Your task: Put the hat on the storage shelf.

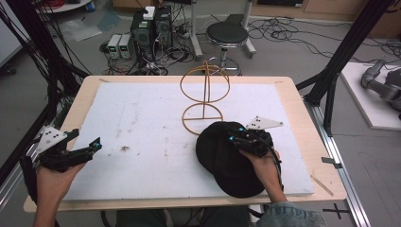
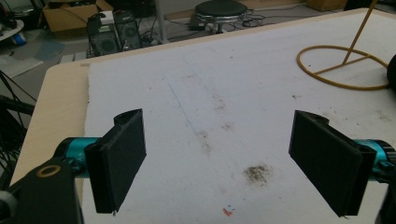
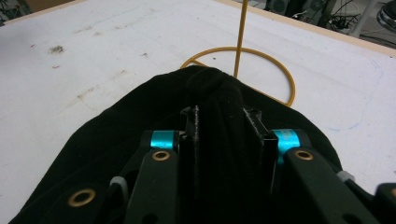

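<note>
A black cap lies on the white board at the front right, its far edge beside the base ring of a yellow wire stand. My right gripper rests on top of the cap, jaws pinched on a raised fold of its fabric. In the right gripper view the fold bulges up between the two black pads, with the stand's ring just beyond. My left gripper hovers at the board's left edge, jaws wide apart with nothing between them.
The wire stand rises upright from the board's far middle. A stool and computer boxes with cables stand on the floor beyond the table. Black frame posts flank the table. Dirt smudges mark the board.
</note>
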